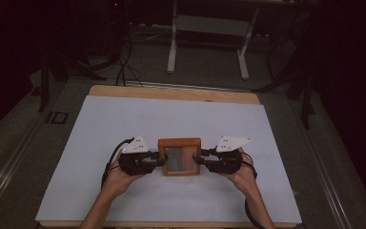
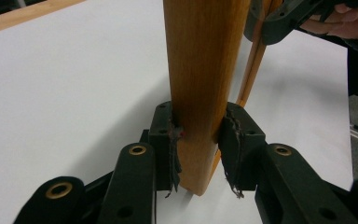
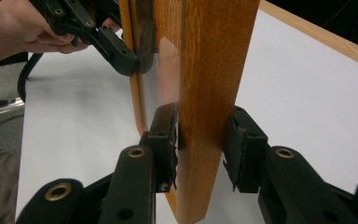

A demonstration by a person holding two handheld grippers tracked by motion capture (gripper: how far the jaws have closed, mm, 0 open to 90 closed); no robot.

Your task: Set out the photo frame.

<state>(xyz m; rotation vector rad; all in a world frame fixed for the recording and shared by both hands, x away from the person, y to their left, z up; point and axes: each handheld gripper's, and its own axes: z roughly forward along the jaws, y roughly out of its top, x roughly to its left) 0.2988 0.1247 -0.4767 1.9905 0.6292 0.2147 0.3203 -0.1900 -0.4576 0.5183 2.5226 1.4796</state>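
At frame centre, both grippers' fingers clamp opposite side rails of a wooden picture frame (image 1: 179, 156), apparently rigid with breakable, slippery glazing: left gripper (image 1: 158, 159), right gripper (image 1: 198, 159).

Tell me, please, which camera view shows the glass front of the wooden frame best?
The high view: the wooden frame faces the camera, its whole glass pane visible. The right gripper view shows the pane obliquely as a reflective strip; the left gripper view shows the frame edge-on.

The high view is dim, and the room beyond the surface (image 1: 124, 124) is lost in darkness. Both gripper views are lit brightly; soft shadows are cast on the white sheet. Glare is seen on the frame (image 3: 168, 56) glass. The nearest jaws are blurred.
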